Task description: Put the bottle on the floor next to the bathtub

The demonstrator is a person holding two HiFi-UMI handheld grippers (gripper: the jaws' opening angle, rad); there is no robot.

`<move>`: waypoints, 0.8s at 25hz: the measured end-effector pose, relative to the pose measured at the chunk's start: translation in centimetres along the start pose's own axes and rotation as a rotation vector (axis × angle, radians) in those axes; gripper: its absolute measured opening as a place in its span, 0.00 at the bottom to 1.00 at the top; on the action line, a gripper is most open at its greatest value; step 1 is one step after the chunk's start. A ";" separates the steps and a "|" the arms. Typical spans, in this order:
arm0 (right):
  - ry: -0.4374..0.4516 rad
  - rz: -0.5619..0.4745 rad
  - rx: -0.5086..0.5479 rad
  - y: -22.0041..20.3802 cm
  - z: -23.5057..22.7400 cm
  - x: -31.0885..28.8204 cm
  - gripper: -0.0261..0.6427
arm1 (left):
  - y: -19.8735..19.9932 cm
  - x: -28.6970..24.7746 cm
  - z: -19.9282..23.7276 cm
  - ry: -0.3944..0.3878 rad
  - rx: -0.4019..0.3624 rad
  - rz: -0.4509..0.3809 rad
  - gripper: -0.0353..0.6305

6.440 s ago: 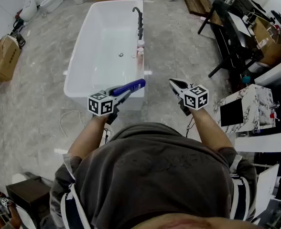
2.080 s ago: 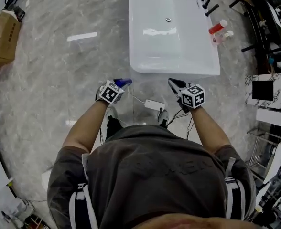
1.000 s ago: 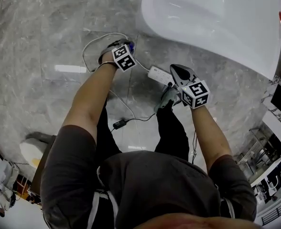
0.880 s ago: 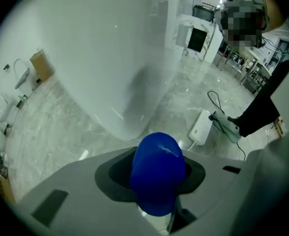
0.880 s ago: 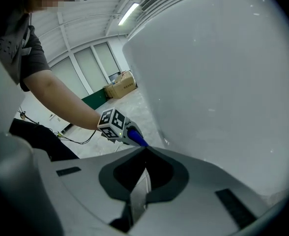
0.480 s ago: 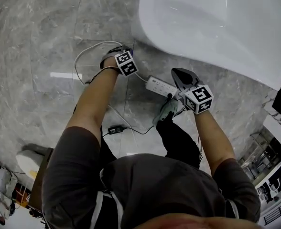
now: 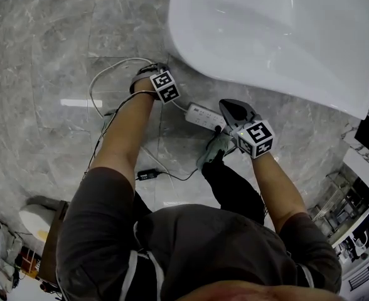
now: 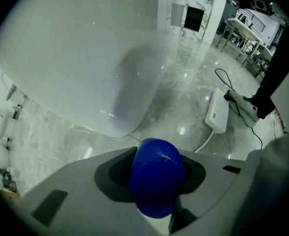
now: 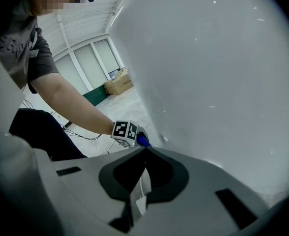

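A blue bottle sits between the jaws of my left gripper, which is shut on it and points steeply down at the grey marble floor. It hangs close to the rounded foot of the white bathtub. The head view hides the bottle under the marker cube. In the right gripper view a blue tip of the bottle shows past the left gripper, right by the bathtub wall. My right gripper is shut and empty, held above the floor beside the tub.
A white power strip with cables lies on the floor between the two grippers. A looped white cable and a black adapter lie to the left. The person's shoe stands under the right gripper.
Both hands have sunk toward the floor, the left one further, taking the bottle down beside the tub's foot. The jaws look unchanged.
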State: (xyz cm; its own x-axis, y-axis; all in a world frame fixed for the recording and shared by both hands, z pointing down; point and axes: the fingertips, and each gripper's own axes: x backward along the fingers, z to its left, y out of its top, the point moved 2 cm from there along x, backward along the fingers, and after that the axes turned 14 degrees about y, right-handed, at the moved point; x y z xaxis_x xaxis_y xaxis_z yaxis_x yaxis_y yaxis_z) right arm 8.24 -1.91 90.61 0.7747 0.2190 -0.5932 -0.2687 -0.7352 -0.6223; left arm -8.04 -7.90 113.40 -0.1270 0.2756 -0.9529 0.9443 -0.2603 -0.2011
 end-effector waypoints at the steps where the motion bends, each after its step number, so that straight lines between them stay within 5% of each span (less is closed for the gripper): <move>1: 0.001 0.003 -0.001 -0.2 0.0 0.1 0.03 | -0.2 -0.2 -0.1 0.000 0.002 0.015 0.27; 7: -0.006 0.001 -0.017 -0.7 -0.5 1.0 0.03 | -0.6 -0.7 0.1 0.019 0.038 0.019 0.27; 12: -0.010 0.009 -0.037 -0.5 0.1 2.3 0.03 | -0.7 0.9 0.9 0.036 0.098 0.028 0.38; 20: -0.006 0.006 -0.059 3.8 5.7 5.2 0.03 | -1.6 12.9 4.5 0.092 0.245 -0.013 0.45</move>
State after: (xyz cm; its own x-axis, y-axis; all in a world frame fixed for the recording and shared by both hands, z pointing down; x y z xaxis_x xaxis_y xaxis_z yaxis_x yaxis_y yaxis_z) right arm 7.93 0.10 82.24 0.7699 0.2179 -0.5998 -0.2393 -0.7728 -0.5879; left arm -12.51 -8.05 100.39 -0.0997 0.3605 -0.9274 0.8398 -0.4694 -0.2727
